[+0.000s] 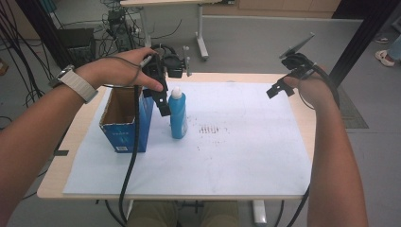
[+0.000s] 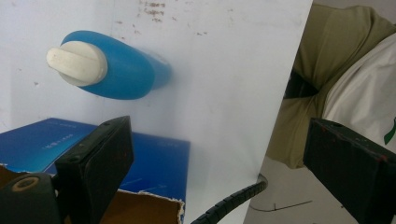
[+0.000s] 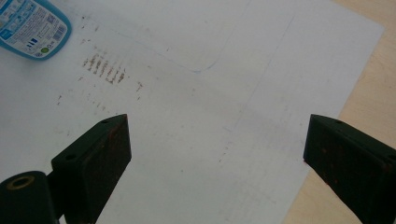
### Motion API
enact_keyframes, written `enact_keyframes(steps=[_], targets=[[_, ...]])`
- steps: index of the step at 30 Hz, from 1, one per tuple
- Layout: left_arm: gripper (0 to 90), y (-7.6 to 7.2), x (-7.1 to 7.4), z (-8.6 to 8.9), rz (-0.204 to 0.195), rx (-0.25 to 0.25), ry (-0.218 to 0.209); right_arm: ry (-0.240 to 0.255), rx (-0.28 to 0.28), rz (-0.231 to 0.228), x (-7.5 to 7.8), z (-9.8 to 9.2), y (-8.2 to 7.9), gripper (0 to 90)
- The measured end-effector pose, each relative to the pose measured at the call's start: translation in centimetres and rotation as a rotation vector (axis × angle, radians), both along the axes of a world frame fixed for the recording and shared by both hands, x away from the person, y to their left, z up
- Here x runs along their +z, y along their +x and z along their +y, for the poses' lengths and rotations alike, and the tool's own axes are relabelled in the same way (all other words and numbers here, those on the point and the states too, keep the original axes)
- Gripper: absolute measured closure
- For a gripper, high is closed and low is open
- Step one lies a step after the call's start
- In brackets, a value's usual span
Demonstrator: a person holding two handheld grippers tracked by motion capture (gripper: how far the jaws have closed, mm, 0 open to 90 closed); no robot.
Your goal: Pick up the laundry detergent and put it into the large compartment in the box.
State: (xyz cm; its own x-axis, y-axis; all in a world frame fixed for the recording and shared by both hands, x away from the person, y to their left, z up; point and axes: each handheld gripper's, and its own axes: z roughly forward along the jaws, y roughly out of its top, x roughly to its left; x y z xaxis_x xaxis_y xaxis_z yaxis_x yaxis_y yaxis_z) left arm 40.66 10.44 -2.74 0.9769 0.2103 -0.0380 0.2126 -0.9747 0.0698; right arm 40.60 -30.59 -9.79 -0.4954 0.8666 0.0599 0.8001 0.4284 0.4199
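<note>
A blue bottle (image 1: 178, 116) with a white cap stands upright on the white sheet, just right of an open blue cardboard box (image 1: 125, 120). My left gripper (image 1: 163, 101) hangs above the gap between box and bottle, pointing down, with its jaws open and nothing between them. In the left gripper view the bottle (image 2: 121, 70) is seen from above and the box (image 2: 154, 158) lies under the gripper (image 2: 219, 128). My right gripper (image 1: 286, 80) is raised over the far right of the table, open and empty. The right gripper view (image 3: 217, 123) shows the bottle's label end (image 3: 32, 28) at the top left.
A white paper sheet (image 1: 236, 142) covers most of the wooden table (image 1: 307, 127). Brown smudges (image 1: 210, 130) mark the sheet right of the bottle. A black cable (image 1: 130, 161) trails from the left gripper over the box and off the near edge. Table legs and wiring stand beyond the far edge.
</note>
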Motion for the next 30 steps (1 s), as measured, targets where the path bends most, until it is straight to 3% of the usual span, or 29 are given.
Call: enact_keyframes(steps=[30], targets=[[8.0,-0.21,0.20,0.26,-0.008,0.018,0.003,0.006,-0.005,0.005,-0.49,-0.29,-0.32,7.5]])
